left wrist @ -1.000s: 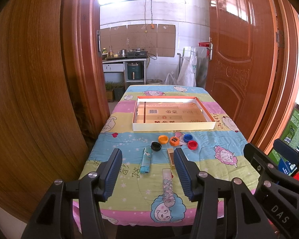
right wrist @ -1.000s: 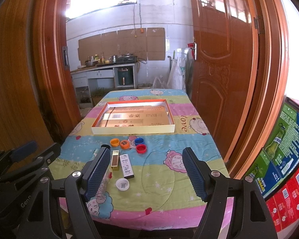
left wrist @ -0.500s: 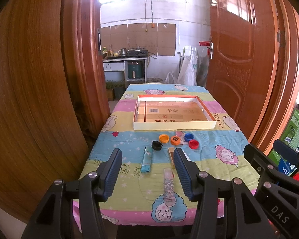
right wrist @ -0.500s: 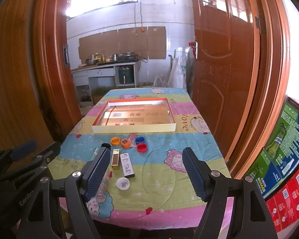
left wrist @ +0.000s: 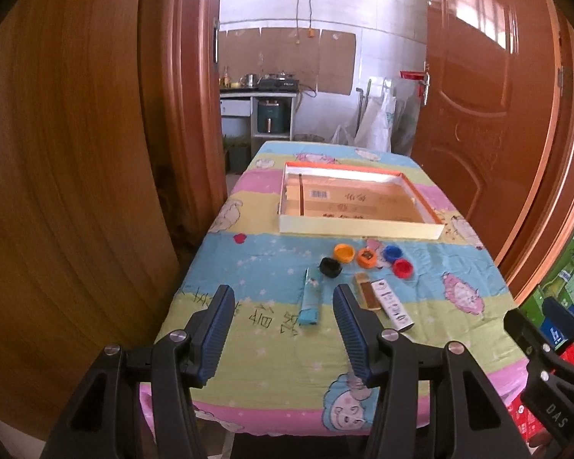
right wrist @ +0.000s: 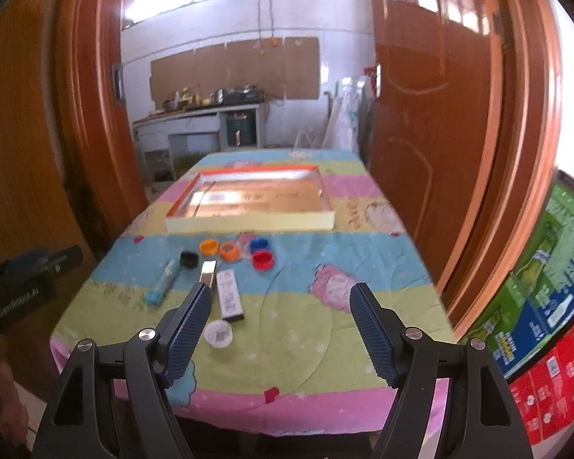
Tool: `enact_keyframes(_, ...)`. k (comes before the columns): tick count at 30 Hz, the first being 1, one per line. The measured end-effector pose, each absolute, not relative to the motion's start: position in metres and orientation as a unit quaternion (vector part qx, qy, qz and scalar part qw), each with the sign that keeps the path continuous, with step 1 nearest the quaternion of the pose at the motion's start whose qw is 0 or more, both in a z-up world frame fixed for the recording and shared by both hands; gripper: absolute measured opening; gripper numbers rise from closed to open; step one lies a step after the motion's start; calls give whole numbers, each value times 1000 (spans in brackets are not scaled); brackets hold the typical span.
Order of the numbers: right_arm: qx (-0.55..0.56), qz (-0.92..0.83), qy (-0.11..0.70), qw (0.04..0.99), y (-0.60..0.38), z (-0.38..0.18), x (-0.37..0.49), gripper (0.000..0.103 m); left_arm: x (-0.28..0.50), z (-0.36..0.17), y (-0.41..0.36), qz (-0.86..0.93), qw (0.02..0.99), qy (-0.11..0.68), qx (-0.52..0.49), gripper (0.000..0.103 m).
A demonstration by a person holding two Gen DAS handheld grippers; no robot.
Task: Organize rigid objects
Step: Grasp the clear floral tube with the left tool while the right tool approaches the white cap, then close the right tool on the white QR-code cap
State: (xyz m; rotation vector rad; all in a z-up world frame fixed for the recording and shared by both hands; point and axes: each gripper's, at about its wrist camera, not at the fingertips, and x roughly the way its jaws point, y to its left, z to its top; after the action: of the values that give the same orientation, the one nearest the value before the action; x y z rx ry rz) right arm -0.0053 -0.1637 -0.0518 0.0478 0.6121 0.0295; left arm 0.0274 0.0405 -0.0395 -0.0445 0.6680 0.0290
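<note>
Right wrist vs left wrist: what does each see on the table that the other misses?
Only the right wrist view shows the white cap near the front edge. Only the left wrist view shows the dark slat inside the shallow box. Both show the box, the black cap, red cap, turquoise tube and white carton. Both grippers, left and right, are open and empty.

Glossy wooden doors, printed cloth tablecover
</note>
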Motion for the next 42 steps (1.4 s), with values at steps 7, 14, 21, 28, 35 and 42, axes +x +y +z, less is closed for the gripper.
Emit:
enact_keyframes(7, 12, 41, 338, 940, -162, -92, 6, 76, 32, -74, 23, -44, 928, 369, -12, 54)
enact_keyframes(14, 8, 48, 366, 929, -165, -118, 15, 76, 44, -103, -9, -86, 912, 401, 5, 46)
enact_keyframes(21, 20, 35, 383, 923, -175, -128, 27, 76, 58, -124, -20, -99, 896, 433, 0, 45)
enact_keyframes(28, 28, 56, 392, 918, -172, -134, 32, 76, 70, -141, -18, -94, 885, 455, -13, 23)
enact_keyframes(35, 18, 116, 408, 905, -152, -146, 42, 75, 71, -144, -8, -87, 887, 453, -9, 20)
enact_keyframes(42, -34, 140, 401, 905, -122, -158, 55, 72, 71, -139, 10, -74, 892, 446, -1, 20)
